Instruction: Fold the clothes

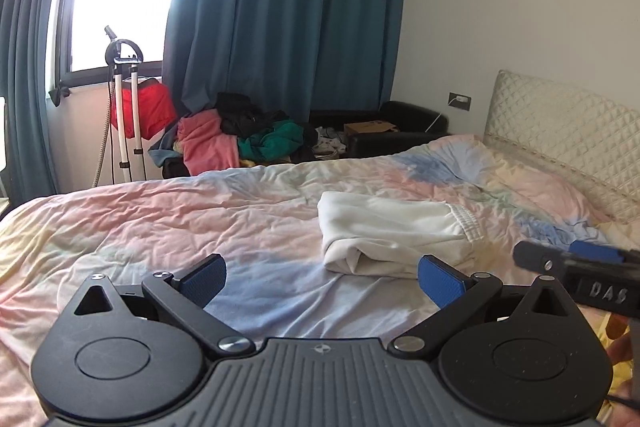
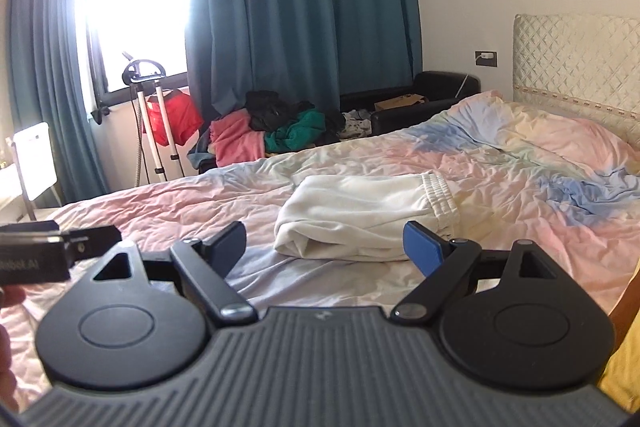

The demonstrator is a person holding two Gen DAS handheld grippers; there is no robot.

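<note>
On the bed: a folded white garment lies flat on the pastel quilt, folded edge toward me, ribbed waistband on the side nearer the headboard.
My left tongs: here they are, low in the left view — left gripper spread wide, blue pads well apart, nothing between them but quilt.
Left tongs and garment: just short of the near folded edge, not touching; the right-side pad sits in front of the garment's near edge in the picture.
My right tongs: right gripper gaping too, as wide as they go, nothing gripped.
Right tongs and garment: the white bundle shows in the gap between the pads, beyond the tips, untouched.
Side by side: from the left view I catch the right tongs' finger poking in at the right edge; from the right view the left tongs' finger juts in at the left edge.
Quilt: rumpled, pink, blue and yellow patches, covering the whole bed.
Headboard: pale, quilted, at the right.
Beyond the bed: a heap of clothes in pink, black and green on a dark sofa.
By the window: a garment steamer stand with something red hanging, teal curtains either side.
</note>
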